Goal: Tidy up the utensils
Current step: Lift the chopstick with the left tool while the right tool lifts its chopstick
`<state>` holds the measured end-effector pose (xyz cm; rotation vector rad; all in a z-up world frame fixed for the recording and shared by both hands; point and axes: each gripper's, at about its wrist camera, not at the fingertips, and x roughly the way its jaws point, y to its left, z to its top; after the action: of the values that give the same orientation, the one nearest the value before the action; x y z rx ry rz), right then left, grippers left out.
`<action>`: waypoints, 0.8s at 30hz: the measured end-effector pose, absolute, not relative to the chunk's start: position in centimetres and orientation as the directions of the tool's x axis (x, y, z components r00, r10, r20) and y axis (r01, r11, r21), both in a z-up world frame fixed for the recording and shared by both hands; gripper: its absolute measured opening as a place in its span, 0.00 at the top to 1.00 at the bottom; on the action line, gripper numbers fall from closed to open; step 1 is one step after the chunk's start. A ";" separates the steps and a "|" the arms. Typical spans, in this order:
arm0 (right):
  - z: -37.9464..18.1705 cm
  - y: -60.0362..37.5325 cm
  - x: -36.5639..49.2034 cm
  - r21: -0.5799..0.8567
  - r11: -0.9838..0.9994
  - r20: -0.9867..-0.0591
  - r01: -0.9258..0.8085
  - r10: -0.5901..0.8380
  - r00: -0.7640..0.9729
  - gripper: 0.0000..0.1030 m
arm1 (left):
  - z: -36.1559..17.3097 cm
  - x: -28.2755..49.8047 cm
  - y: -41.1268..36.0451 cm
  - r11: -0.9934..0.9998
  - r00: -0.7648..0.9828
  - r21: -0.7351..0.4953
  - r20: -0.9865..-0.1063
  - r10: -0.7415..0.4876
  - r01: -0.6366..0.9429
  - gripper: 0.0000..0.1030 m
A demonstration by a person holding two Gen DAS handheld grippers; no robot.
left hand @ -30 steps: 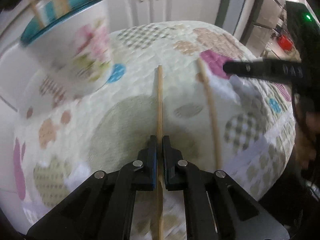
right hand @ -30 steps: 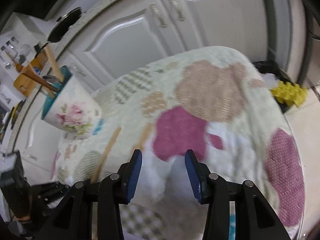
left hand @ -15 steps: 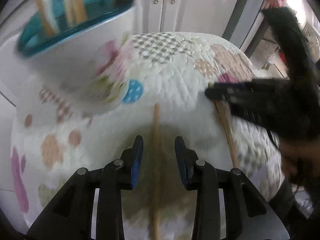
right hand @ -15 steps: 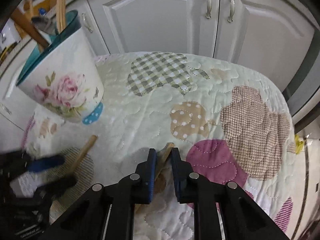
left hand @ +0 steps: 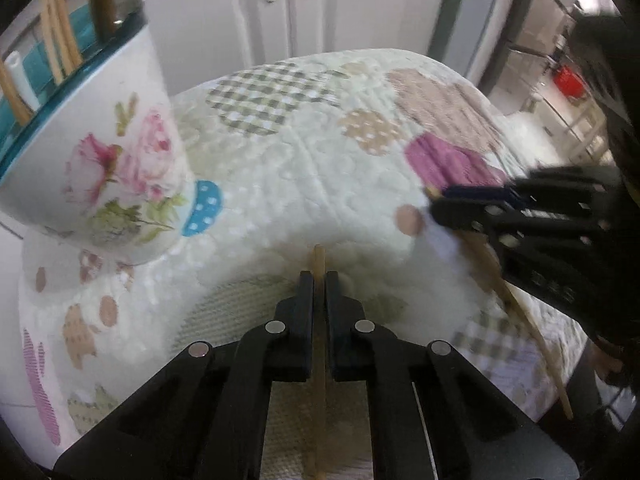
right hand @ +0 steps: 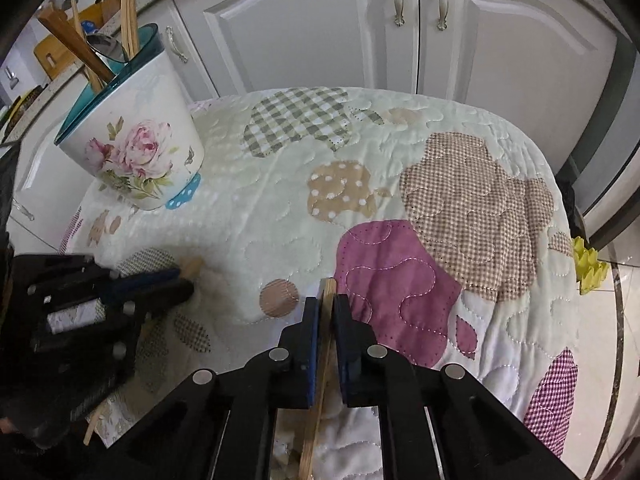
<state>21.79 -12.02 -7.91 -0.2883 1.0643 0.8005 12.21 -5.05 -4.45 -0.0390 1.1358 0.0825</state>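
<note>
My left gripper [left hand: 319, 280] has its jaws closing on a thin wooden chopstick [left hand: 319, 256], the pads pressing it near its far tip. My right gripper [right hand: 327, 304] is closing on a second chopstick [right hand: 312, 432], also gripped near the tip. Both sticks lie low over the quilted cloth [right hand: 280, 220]. A white floral utensil holder [left hand: 100, 160] with a teal rim stands at the far left and holds several wooden utensils. The left wrist view shows the right gripper [left hand: 438, 200] at the right with its stick [left hand: 532, 328]. In the right wrist view the left gripper [right hand: 182, 280] is at the left, short of the holder [right hand: 136, 160].
The round table's patchwork cloth [left hand: 320, 140] falls away at the edges. White cabinet doors [right hand: 300, 28] stand close behind the table. A yellow object [right hand: 588, 268] lies on the floor at the right. A person's hand [left hand: 608, 364] shows at the right edge.
The left jaws opened, slid along their chopstick toward its tip and closed again. The right gripper swung round to the second chopstick and closed on it. The holder looms nearer in the left view.
</note>
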 end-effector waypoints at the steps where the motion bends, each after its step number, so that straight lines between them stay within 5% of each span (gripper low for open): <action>1: -7.9 -11.7 21.6 0.137 0.692 -0.864 -0.709 0.433 0.256 0.93 | -4.6 12.5 -5.2 0.997 0.418 0.014 -0.907 0.046 -0.079 0.96; 7: -7.4 -9.4 20.6 -0.012 0.690 -0.881 -0.724 0.335 0.335 0.94 | -4.5 13.1 -3.9 0.994 0.399 -0.061 -0.917 -0.019 -0.093 0.96; 14: -2.0 -14.6 21.2 0.235 0.748 -0.771 -0.621 0.532 0.350 0.95 | 0.5 9.5 -3.6 0.983 0.512 -0.174 -0.851 -0.118 -0.064 0.96; 24: 6.8 -17.0 20.7 0.444 0.610 -0.518 -0.657 0.773 0.368 0.95 | 12.0 5.8 1.7 0.946 0.763 -0.319 -0.624 -0.166 -0.055 0.96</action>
<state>20.67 -16.99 6.77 0.1727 0.7601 0.9237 5.80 1.68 11.97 -0.3314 0.7031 -0.0614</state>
